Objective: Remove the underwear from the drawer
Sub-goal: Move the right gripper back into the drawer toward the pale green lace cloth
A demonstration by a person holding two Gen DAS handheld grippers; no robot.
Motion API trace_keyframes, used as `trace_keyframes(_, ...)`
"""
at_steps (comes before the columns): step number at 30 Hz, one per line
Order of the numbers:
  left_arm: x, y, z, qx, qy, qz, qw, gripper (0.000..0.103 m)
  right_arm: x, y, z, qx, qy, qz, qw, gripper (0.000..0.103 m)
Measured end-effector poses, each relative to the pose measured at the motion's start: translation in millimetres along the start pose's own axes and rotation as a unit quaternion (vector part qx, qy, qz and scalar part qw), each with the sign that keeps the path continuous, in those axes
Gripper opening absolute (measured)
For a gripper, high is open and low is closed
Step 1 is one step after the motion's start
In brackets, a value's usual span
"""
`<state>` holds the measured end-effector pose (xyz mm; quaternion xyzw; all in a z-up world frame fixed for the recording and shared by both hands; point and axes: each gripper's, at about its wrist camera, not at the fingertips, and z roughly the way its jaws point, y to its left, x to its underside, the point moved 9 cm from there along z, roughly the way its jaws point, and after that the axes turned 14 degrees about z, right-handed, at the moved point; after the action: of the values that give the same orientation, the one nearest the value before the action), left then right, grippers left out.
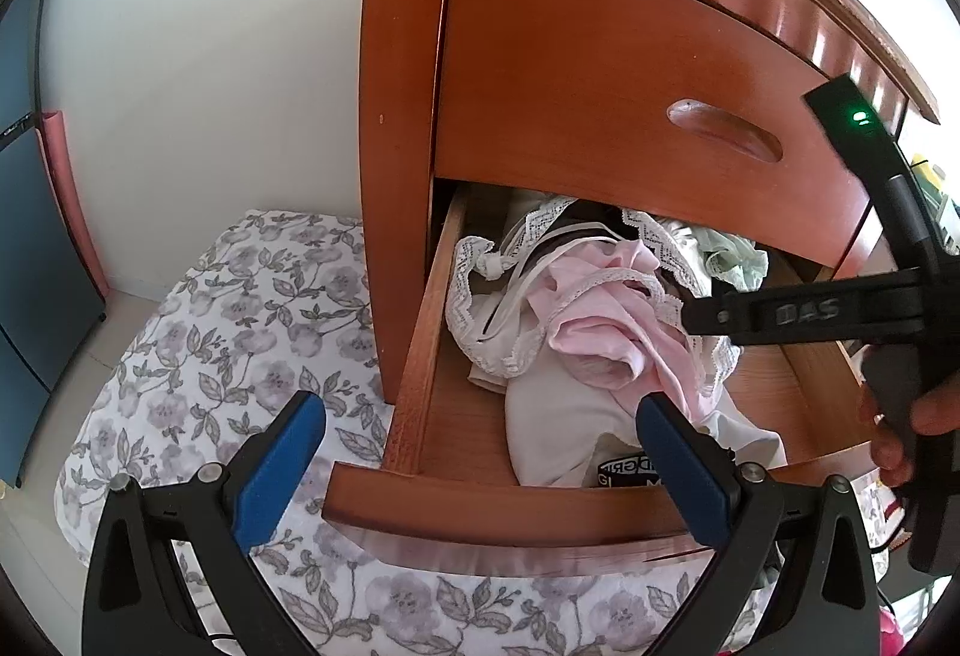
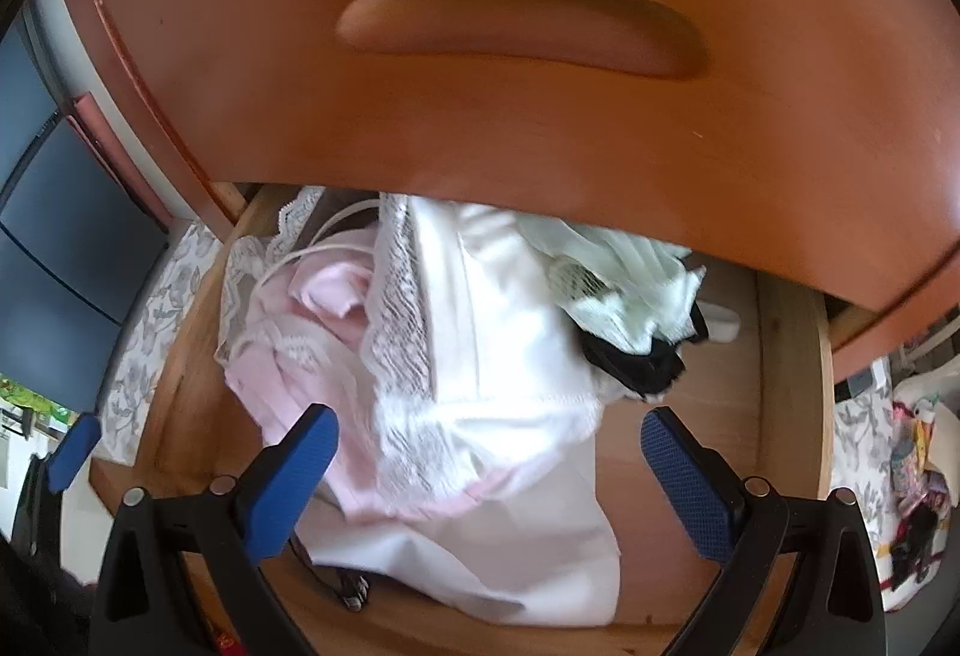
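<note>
Both grippers' jaws gape above underwear [image 2: 480,332] in drawer [image 2: 792,356].

My left gripper [image 1: 480,452] hung open over the front of the pulled-out drawer [image 1: 510,512]. Inside the drawer lay pink underwear [image 1: 600,320] among white lace, my right gripper [image 1: 798,314] reaching in.

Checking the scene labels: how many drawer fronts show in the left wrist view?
2. The closed upper drawer front with the carved handle, and the pulled-out lower drawer front just past the left gripper. Any drawers lower down would be out of view.
</note>
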<state>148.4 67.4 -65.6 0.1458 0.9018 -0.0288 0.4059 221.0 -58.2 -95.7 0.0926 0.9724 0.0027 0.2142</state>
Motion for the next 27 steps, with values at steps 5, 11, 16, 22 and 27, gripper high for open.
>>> trace_keyframes(5, 1, 3, 0, 0.001, 0.000, -0.007, 1.0000, 0.103, -1, -2, 5, 0.000, 0.005, -0.003, 1.000, 0.095)
trace_keyframes(11, 1, 1, 1, 0.004, 0.000, -0.005, 1.0000, 0.103, -22, -35, -6, -0.006, -0.020, 0.055, 0.998, 0.094)
trace_keyframes(16, 1, 1, 1, 0.003, 0.001, -0.009, 0.9999, 0.103, -26, -35, -17, -0.031, -0.028, 0.051, 0.998, 0.090)
trace_keyframes(22, 1, -1, 1, 0.007, 0.001, -0.005, 1.0000, 0.103, -22, -59, -28, -0.034, -0.036, 0.071, 0.996, 0.090)
trace_keyframes(27, 1, -2, 2, 0.004, 0.004, -0.003, 1.0000, 0.103, -30, -75, -13, -0.010, -0.041, 0.090, 0.995, 0.086)
